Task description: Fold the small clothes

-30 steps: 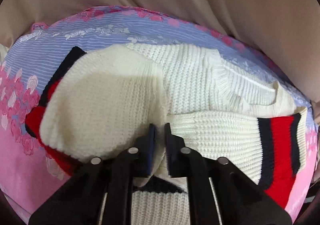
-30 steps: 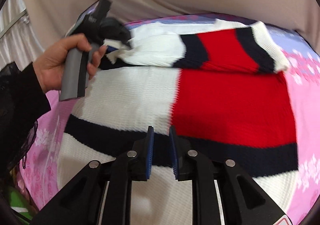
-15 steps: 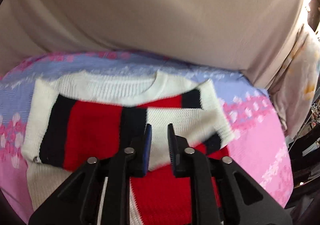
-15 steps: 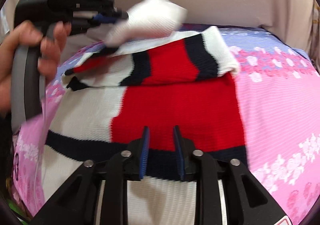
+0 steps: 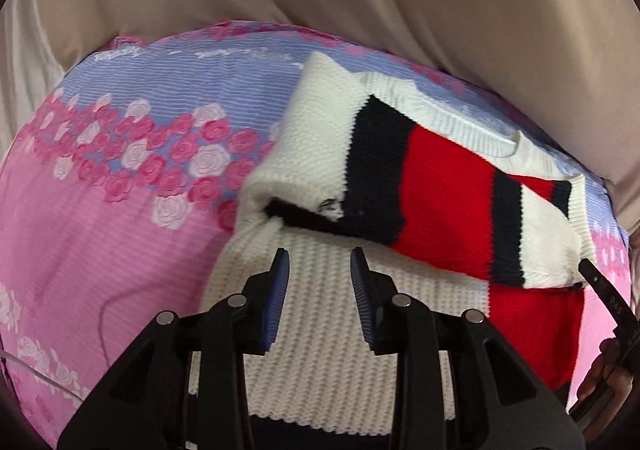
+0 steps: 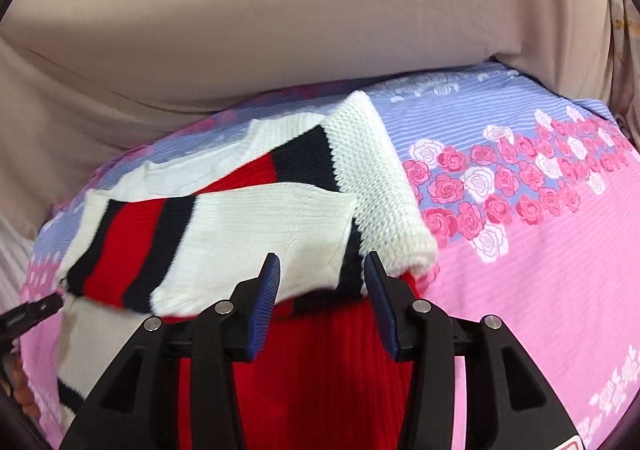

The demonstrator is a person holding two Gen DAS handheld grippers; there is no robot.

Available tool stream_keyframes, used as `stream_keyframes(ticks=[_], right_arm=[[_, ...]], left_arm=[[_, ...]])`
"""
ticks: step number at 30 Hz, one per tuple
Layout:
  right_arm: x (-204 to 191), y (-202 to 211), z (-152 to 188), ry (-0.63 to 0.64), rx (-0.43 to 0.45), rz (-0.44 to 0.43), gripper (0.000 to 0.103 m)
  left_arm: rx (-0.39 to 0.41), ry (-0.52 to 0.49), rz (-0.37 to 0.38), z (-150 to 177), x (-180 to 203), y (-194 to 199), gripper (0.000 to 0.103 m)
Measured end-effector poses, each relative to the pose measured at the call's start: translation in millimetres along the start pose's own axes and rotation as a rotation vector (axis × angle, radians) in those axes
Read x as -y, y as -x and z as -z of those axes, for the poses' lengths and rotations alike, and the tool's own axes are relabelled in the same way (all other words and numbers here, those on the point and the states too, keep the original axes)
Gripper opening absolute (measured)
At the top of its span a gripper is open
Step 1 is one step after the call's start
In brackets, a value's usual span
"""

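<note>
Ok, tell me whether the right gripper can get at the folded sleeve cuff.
Probably yes: the right gripper is open just in front of the white sleeve cuff, with nothing between them.

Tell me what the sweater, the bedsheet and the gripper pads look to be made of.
Sweater: chunky knitted yarn, matte, likely wool or acrylic; the stitches show plainly.
Bedsheet: thin printed woven cloth, possibly cotton; fine ribbed lines and flat rose print.
Pads: blue, finely ridged, probably rubber, set on matte black plastic-looking fingers of the right gripper.
</note>
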State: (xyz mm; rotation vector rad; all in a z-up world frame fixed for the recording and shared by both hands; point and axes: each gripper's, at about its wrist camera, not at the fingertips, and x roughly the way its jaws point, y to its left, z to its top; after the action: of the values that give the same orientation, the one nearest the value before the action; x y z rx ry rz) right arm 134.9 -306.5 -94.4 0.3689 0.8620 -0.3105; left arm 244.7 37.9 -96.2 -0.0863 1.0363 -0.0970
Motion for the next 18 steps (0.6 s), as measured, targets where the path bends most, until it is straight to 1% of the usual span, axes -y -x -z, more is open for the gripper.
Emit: stream_keyframes(ticks=[2,3,5,6,7,9,11,13,14,15,16,17,18], right_arm=[[-5.5,-15.5,-1.9,0.03,-0.034,0.007,0.044],[-6.9,-23.2,-2.2,0.035,-0.058,0.007,0.04],[-9.6,-34.3,-1.0,0.012,-0.093,-0.021,0.023],[-11.1,-34.8,-2.0,0.001,-0.1,-0.046,0.01],[-13.5,-31.2,-3.2,-0.005,-0.092,-0.071,0.009],[-22.1,-11.2,-10.3,0.009,-0.019,-0.098,0.009],[-27.9,16.7,-27.6,0.015,0.07,-0.143,0.008],[-27.5,41.5,-45.1,0.03,0.165,-0.157,0.008],[-22.9,43.6,-50.5,0.034,0.189,-0.141,0.008],[-17.7,35.4,-53.6,0.039,0.174,-0.112,0.008],[-7.1,14.6,-52.5,0.048,0.119,-0.054,0.008],[3.2,-6.8,-48.6,0.042,0.054,-0.017,0.008],[11.4,-19.0,-43.9,0.017,0.013,-0.017,0.008]], left_arm=[[-0.006,-0.002,-0.009,-0.6,1.8,-2.4,0.031],[-0.011,-0.002,-0.01,-0.8,1.4,-3.9,0.032],[-0.015,-0.006,-0.015,-1.6,2.7,-4.7,0.032],[-0.013,-0.009,-0.018,-2.7,3.2,-4.4,0.032],[-0.01,-0.01,-0.021,-1.8,2.8,-2.4,0.035],[0.0,-0.013,-0.024,-3.7,3.7,-1.3,0.037],[0.007,-0.012,-0.023,-6.0,4.5,-0.2,0.038],[0.005,0.002,-0.002,-8.7,3.6,-1.4,0.038],[-0.005,0.025,0.024,-11.0,2.3,-3.6,0.039],[-0.018,0.056,0.06,-13.6,0.1,-6.2,0.039],[-0.029,0.096,0.104,-16.7,-3.1,-8.8,0.039],[-0.031,0.127,0.139,-19.0,-4.8,-10.9,0.039],[-0.031,0.176,0.189,-24.0,-8.3,-14.7,0.042]])
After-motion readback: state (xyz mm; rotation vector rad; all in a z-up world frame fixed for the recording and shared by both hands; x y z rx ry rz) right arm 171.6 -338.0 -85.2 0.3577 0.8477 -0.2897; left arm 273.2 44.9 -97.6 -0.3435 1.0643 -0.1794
